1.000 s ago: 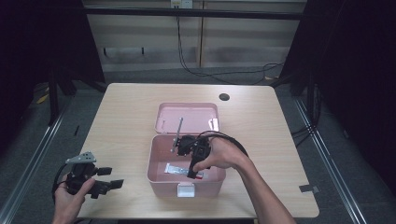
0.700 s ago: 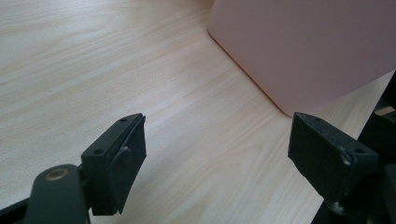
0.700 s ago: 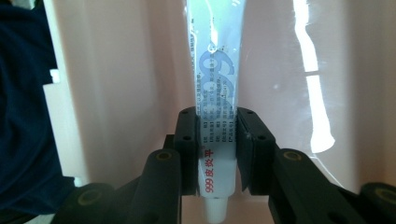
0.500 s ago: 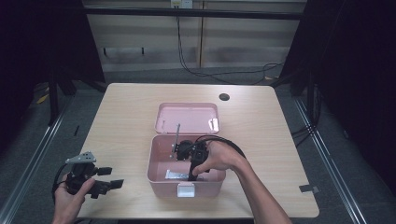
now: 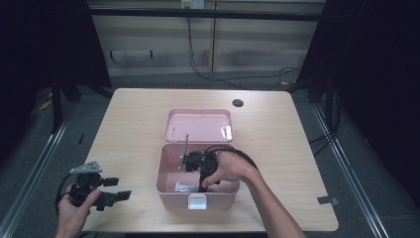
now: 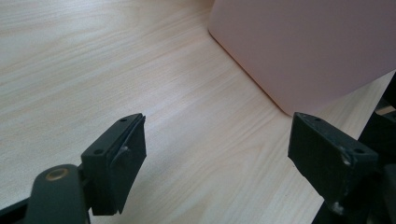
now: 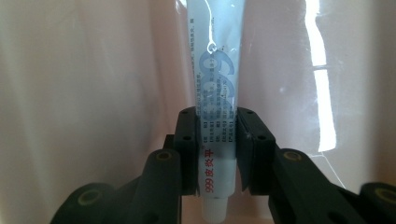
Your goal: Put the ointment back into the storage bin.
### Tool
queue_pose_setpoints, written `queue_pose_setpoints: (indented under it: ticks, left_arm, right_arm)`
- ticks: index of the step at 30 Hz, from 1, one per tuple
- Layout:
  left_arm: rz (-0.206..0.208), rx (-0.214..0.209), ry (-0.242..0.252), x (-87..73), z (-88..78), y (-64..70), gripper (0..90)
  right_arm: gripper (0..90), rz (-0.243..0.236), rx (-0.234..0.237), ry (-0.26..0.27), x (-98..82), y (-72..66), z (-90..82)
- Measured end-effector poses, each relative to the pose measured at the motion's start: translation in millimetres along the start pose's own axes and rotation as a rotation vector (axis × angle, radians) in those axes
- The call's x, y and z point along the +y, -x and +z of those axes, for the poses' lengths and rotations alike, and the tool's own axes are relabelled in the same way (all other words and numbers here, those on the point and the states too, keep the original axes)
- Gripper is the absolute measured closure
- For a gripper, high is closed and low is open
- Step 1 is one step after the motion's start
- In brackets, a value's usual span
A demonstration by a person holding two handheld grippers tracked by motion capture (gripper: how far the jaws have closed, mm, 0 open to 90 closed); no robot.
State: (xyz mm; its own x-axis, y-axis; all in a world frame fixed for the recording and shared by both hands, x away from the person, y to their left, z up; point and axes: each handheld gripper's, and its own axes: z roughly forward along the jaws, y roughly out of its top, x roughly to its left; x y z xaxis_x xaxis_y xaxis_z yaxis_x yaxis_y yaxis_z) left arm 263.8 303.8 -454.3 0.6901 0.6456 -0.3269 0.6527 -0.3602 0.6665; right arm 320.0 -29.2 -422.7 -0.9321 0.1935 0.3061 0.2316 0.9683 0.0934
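Ointment tube (image 7: 215,93), white plastic with blue figures and red lettering, is the thing being handled, and it sits pinched between the jaws of the right gripper (image 7: 215,149).

From the high view, the right gripper (image 5: 200,166) is down inside the open pink plastic box (image 5: 168,181), whose hinged lid (image 5: 198,125) lies back flat on the pale wooden table (image 5: 277,139). The left gripper (image 5: 101,191) waits near the table's front left corner, well apart from the box.

In the left gripper view, its two black jaws stand wide open over bare tabletop, nothing between them, with the box's pink wall (image 6: 308,46) just ahead.

In the right gripper view, the jaws are closed on the tube near its capped end, the rest pointing away toward the pink box interior.

I'd judge the tube is being set down inside. To do it well, lower it until it rests flat on the box floor, then open the jaws fully before lifting, so it doesn't drag.
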Motion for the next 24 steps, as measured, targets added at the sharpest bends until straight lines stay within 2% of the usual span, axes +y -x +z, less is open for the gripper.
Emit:
queue_pose_setpoints:
  ticks: [5, 8, 10, 14, 18, 24]
  left_arm:
    - [-0.001, 0.000, 0.001, 0.0, 0.3, 0.1, 19.1]
    - [-0.001, 0.000, 0.000, 0.1, 0.0, 0.0, 19.1]
    - [0.000, -0.001, 0.003, 0.0, -0.2, -0.1, 19.1]
    - [-0.003, 0.001, 0.001, 0.1, 0.2, 0.1, 19.1]
    - [0.001, 0.000, 0.000, 0.0, -0.2, -0.1, 19.1]
    - [-0.001, 0.001, 0.000, 0.1, 0.1, 0.1, 19.1]
  right_arm:
    - [71.8, -0.016, 0.001, -0.022, 4.5, 0.9, 8.0]
    - [71.8, -0.005, -0.004, -0.042, 6.5, 1.8, 10.5]
    - [71.8, -0.019, -0.010, -0.062, 9.0, 3.0, 14.1]
    - [71.8, -0.017, -0.005, -0.060, 10.2, 2.3, 14.4]
    - [71.8, -0.030, -0.004, -0.086, 13.4, 0.7, 17.8]
    - [71.8, -0.042, 0.004, -0.093, 17.7, -0.7, 22.3]
